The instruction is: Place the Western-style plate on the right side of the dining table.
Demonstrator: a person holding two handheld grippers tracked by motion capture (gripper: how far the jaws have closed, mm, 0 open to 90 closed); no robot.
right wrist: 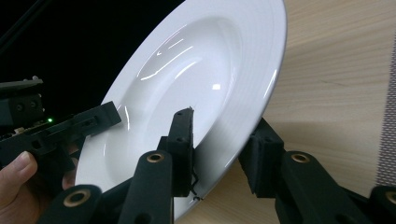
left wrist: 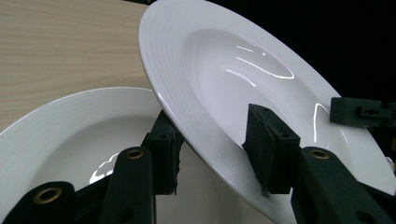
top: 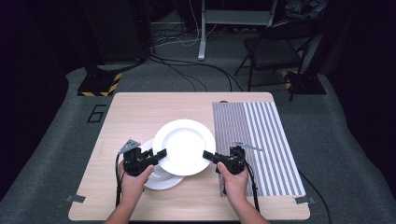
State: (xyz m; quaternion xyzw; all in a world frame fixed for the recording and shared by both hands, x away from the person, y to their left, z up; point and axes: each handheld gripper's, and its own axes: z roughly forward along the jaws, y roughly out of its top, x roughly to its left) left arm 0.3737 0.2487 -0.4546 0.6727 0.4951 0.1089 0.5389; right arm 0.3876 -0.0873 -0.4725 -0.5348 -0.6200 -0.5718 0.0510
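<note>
Now | left gripper (top: pixel 161 153) and right gripper (top: pixel 207 155) are both clamping upper plate (top: pixel 184 146) (opposite rims) | lower plate (top: pixel 159 179) is lying beneath left gripper.

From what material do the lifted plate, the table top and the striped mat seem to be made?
The lifted plate: probably glazed ceramic or porcelain, since it is glossy white with sharp highlights and fine rings on its rim. The table top: pale wood grain, matt; it may be laminate, not solid wood. The striped mat: it lies flat with grey and white stripes, likely woven fabric or vinyl; the weave is too small to tell.
</note>
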